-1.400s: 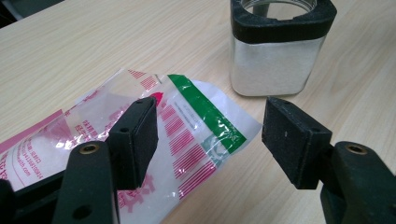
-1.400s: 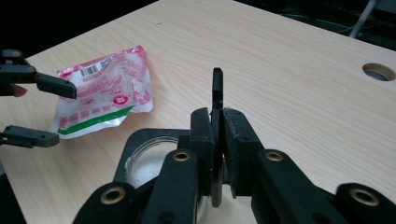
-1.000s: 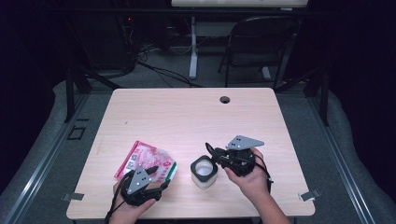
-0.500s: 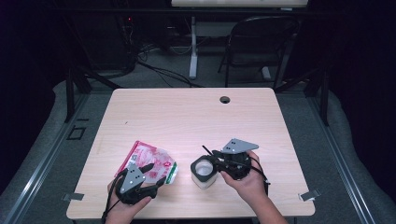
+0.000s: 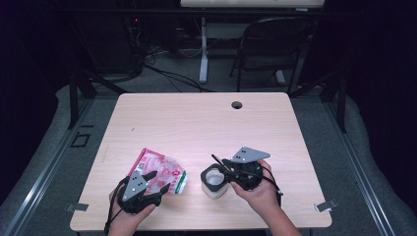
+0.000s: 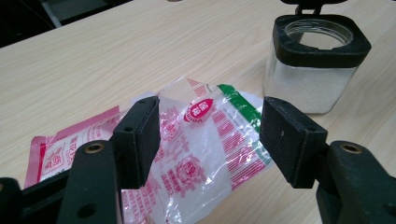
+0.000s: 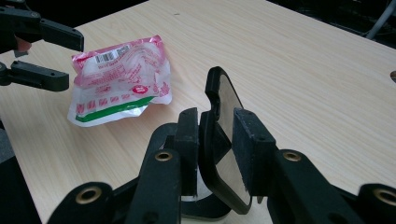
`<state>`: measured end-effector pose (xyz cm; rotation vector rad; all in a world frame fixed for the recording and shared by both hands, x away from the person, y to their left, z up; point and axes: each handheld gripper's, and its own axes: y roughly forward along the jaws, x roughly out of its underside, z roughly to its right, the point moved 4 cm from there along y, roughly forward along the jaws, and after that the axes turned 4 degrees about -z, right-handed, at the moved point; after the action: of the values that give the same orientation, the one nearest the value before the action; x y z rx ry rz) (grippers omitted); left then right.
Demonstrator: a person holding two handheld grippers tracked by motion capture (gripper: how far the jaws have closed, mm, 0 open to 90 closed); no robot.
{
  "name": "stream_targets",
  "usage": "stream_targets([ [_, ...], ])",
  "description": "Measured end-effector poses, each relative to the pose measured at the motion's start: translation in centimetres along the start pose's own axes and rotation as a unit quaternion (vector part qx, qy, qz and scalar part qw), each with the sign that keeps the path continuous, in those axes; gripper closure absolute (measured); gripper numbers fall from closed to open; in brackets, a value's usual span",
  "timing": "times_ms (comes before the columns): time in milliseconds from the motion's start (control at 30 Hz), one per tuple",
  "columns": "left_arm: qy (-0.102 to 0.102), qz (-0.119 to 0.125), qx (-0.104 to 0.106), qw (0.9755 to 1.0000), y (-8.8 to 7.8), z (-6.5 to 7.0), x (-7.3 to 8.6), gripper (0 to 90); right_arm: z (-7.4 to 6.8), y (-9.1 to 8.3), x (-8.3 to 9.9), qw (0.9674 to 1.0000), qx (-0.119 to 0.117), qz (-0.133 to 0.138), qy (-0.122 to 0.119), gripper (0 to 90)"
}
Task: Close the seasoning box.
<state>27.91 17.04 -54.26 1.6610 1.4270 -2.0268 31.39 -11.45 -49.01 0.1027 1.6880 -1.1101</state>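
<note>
Left to right on the table (image 5: pixel 196 118): the left gripper (image 5: pixel 158 186), jaws standing wide apart and pointing toward 1 o'clock, hovers over the near end of the pink-printed plastic bag (image 5: pixel 160 172), which lies flat between but clear of its pads (image 6: pixel 140 135). At 3 o'clock from the bag stands the square jar (image 5: pixel 214 181). The right gripper (image 5: pixel 220 166) has the jar's raised lid (image 7: pixel 224 135) between its jaws, which have just been opening; pad contact cannot be told
</note>
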Motion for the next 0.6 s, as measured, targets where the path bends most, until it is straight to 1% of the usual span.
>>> stream_targets([
  [133, 0.002, -0.002, 0.000, 1.0000, 0.13, 0.04, 0.10, 38.2, -0.07, 0.09, 0.02, 1.0000, 0.000, -0.001, 0.001, 70.7],
  [300, -0.003, -0.006, 0.000, 1.0000, 0.25, -0.11, 0.28, 38.4, -0.35, 0.33, 0.05, 1.0000, -0.005, -0.005, -0.002, 68.5],
  [433, -0.006, -0.004, -0.002, 1.0000, 0.24, -0.23, 0.37, 38.4, -0.56, 0.47, 0.05, 0.9999, -0.005, -0.010, -0.008, 67.4],
  [533, -0.003, -0.008, -0.004, 1.0000, 0.20, -0.37, 0.45, 38.5, -0.81, 0.69, 0.16, 0.9999, -0.005, -0.012, -0.011, 65.4],
  [600, -0.006, -0.005, -0.004, 1.0000, 0.25, -0.39, 0.49, 38.5, -0.93, 0.78, 0.22, 0.9998, -0.004, -0.011, -0.014, 64.5],
])
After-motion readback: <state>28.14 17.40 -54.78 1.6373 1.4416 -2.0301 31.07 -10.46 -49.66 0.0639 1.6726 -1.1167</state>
